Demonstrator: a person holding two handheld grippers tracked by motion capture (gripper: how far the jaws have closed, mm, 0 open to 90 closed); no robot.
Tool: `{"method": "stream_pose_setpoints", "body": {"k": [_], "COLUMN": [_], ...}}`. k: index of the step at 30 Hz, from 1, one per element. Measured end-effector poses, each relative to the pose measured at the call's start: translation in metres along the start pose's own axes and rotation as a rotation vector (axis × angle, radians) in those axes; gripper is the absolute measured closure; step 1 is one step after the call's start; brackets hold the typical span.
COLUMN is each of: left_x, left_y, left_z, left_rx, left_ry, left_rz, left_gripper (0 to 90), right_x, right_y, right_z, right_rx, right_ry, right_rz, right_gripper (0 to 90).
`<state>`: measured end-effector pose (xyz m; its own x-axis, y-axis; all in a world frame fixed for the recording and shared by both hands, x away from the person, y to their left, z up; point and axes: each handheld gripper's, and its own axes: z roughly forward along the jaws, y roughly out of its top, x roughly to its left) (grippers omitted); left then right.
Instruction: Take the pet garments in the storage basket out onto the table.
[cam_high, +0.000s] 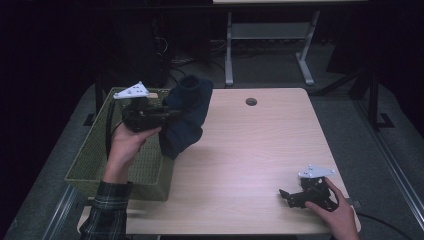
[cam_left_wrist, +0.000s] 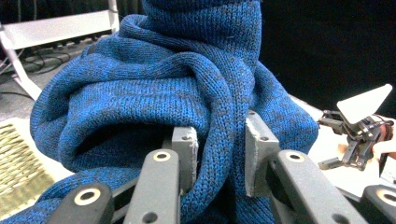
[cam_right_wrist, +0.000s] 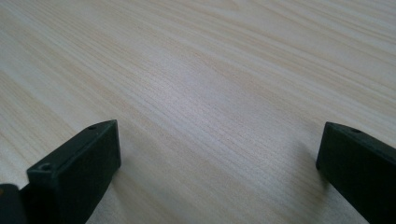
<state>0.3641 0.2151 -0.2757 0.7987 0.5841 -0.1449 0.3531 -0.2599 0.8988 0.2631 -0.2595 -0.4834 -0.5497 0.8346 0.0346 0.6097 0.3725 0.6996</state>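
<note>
1. The left gripper (cam_high: 167, 114) holds its jaws pinched on a fold of the blue knitted garment (cam_high: 186, 116), which hangs over the basket's (cam_high: 90, 162) right rim, probably being carried across that edge.
2. The right gripper (cam_high: 286, 195) rests on the desk (cam_high: 250, 150) far right of the basket, jaws spread and empty, apparently waiting.
3. Bare desk lies right of the basket, open room for moving.

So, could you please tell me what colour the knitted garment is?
The knitted garment is blue flecked with darker blue, clearest in the left gripper view.
</note>
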Motion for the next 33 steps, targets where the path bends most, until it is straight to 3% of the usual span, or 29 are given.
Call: {"method": "stream_pose_setpoints", "body": {"k": [11, 24, 30, 33], "left_x": [-0.019, -0.041, -0.052, -0.057], "left_y": [0.004, 0.005, -0.001, -0.008], "left_z": [0.036, 0.09, 0.118, 0.134], "left_rx": [0.04, 0.093, 0.118, 0.156], "left_ry": [-0.054, -0.131, -0.164, -0.176], "left_rz": [0.03, 0.051, 0.057, 0.07], "left_gripper": [70.4, 70.5, 70.4, 70.4], "right_x": [0.0, 0.0, 0.0, 0.0], "right_y": [0.0, 0.0, 0.0, 0.0], "right_z": [0.0, 0.0, 0.0, 0.0], "right_rx": [-0.001, -0.001, 0.0, 0.0], "right_ry": [-0.001, -0.001, -0.002, -0.002], "right_rz": [-0.003, -0.003, -0.004, -0.004], "right_gripper": [0.0, 0.0, 0.0, 0.0]}}
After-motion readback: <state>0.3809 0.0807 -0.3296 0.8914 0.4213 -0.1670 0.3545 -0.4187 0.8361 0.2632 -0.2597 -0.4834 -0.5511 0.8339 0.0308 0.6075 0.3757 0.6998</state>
